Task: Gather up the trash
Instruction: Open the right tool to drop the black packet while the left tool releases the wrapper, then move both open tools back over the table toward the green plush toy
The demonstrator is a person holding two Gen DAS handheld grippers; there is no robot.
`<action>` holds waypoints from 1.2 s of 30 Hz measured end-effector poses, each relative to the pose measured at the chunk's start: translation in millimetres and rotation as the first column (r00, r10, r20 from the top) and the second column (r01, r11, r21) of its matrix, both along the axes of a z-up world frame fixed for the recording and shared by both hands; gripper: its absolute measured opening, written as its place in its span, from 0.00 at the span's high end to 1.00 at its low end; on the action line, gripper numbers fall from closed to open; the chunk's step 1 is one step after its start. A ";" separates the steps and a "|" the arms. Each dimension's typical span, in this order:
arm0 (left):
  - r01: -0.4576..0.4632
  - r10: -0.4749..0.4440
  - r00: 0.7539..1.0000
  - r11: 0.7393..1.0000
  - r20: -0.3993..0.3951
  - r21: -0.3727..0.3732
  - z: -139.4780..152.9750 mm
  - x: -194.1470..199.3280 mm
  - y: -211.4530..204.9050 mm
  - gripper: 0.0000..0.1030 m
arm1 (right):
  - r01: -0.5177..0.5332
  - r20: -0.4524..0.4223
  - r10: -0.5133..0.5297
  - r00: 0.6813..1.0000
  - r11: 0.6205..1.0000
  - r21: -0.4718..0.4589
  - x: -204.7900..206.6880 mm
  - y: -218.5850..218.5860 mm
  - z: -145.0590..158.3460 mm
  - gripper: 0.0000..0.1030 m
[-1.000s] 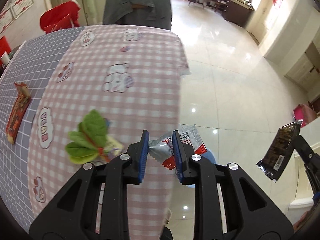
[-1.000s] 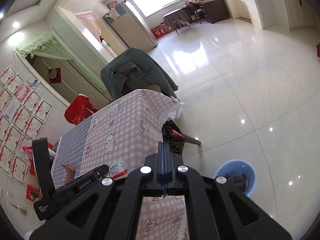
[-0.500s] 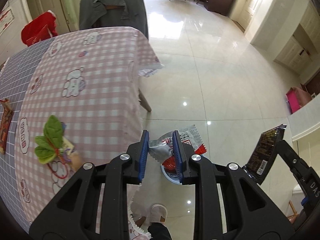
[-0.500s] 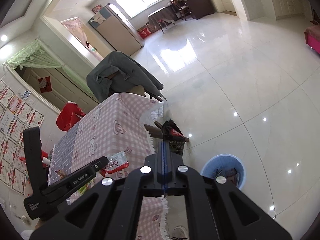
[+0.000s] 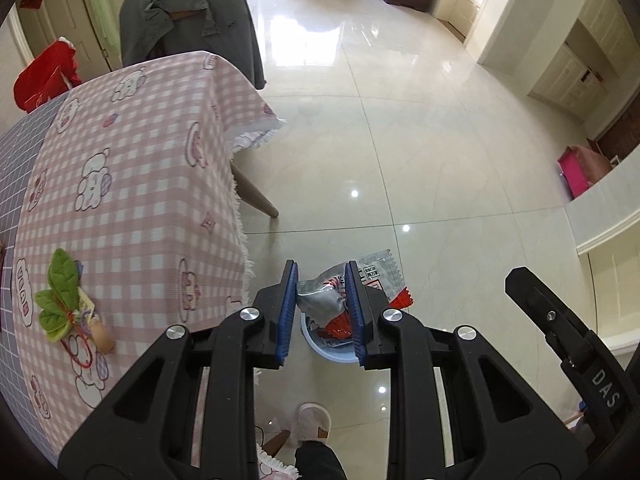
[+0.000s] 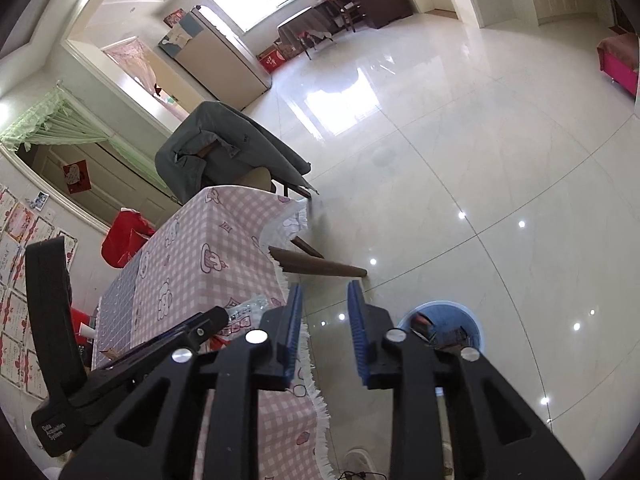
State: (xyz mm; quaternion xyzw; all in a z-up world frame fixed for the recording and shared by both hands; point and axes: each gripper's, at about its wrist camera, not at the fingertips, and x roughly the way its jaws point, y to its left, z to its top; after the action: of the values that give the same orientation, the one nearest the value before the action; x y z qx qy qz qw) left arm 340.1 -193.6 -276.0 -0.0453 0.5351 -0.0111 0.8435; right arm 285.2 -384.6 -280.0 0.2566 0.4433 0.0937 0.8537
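My left gripper (image 5: 322, 276) is shut on a silver and red snack wrapper (image 5: 320, 300) and hangs off the table's edge, right above the blue bin (image 5: 332, 354) on the floor. My right gripper (image 6: 322, 296) points down at the floor just left of the blue bin (image 6: 476, 320); its jaws are opening and nothing is between them. Dark wrappers (image 6: 452, 336) lie inside the bin. In the left wrist view one black finger (image 5: 560, 320) of the right gripper shows at the right edge, with nothing on it.
The table under a pink checked cloth (image 5: 140, 184) fills the left, with a green leaf ornament (image 5: 64, 296) on it and a wooden leg (image 5: 256, 196) slanting out. A chair with a grey jacket (image 5: 188, 12) stands behind. The person's slipper (image 5: 314, 420) is on the glossy tile floor below.
The right gripper has opened and the dark wrapper it held is gone from it. The left gripper has moved off the table to above the bin, still holding its wrapper.
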 end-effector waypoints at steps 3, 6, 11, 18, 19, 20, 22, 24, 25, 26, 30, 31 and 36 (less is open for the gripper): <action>0.016 -0.016 1.000 1.000 -0.005 -0.003 -2.3 3.4 -6.5 0.76 | -0.001 -0.003 0.001 1.000 1.000 -0.009 -1.6 -0.9 -0.4 0.76; 0.032 -0.032 0.999 0.999 -0.010 -0.007 -3.9 4.1 -11.9 0.76 | 0.011 -0.009 -0.012 1.000 1.000 -0.022 -3.1 -4.5 -0.2 0.75; 0.062 -0.062 0.998 0.998 -0.005 -0.009 -2.4 2.8 -25.4 0.75 | 0.037 0.000 -0.037 0.999 0.997 -0.074 -7.6 -8.7 4.4 0.72; 0.099 -0.099 0.995 0.995 0.011 -0.018 3.5 1.7 -38.8 0.73 | 0.078 0.038 -0.073 0.997 0.985 -0.153 -16.6 -13.4 15.2 0.66; 0.103 -0.103 0.995 0.994 0.017 -0.021 5.4 0.9 -39.9 0.59 | 0.088 0.043 -0.082 0.996 0.983 -0.159 -17.9 -14.6 16.5 0.66; 0.105 -0.104 0.994 0.994 0.028 -0.023 7.7 -0.3 -39.4 0.39 | 0.096 0.048 -0.089 0.995 0.982 -0.162 -19.4 -15.9 17.9 0.65; 0.111 -0.109 0.992 0.994 0.057 -0.022 13.4 -2.9 -40.2 0.38 | 0.106 0.053 -0.099 0.994 0.981 -0.160 -21.5 -18.3 19.0 0.64; 0.119 -0.117 0.992 0.993 0.049 -0.028 15.2 -3.9 -40.4 0.38 | 0.115 0.058 -0.107 0.993 0.980 -0.165 -23.7 -19.9 20.7 0.64; 0.116 -0.115 0.992 0.993 0.049 -0.030 15.9 -4.8 -40.1 0.38 | 0.116 0.058 -0.108 0.992 0.979 -0.165 -24.8 -20.2 20.8 0.63; 0.113 -0.112 0.993 0.993 0.048 -0.029 16.7 -6.0 -39.1 0.37 | 0.118 0.059 -0.109 0.992 0.980 -0.163 -25.9 -20.4 21.3 0.63; 0.102 -0.101 0.994 0.994 0.051 -0.023 23.1 -12.4 -33.8 0.36 | 0.113 0.063 -0.103 0.993 0.980 -0.164 -29.4 -17.7 26.1 0.62; 0.099 -0.098 0.994 0.995 0.054 -0.021 24.8 -13.8 -32.5 0.36 | 0.111 0.065 -0.101 0.993 0.980 -0.164 -29.7 -15.6 27.7 0.61; 0.068 -0.067 0.995 0.998 0.072 -0.014 36.4 -22.4 -15.1 0.35 | 0.076 0.083 -0.064 0.995 0.984 -0.158 -31.9 1.7 38.3 0.61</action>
State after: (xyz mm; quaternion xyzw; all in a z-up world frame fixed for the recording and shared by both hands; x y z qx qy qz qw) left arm 317.7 -208.7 -239.6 -0.0338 0.5056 -0.0455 0.8609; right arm 253.3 -382.9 -241.7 0.1984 0.4068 0.0374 0.8909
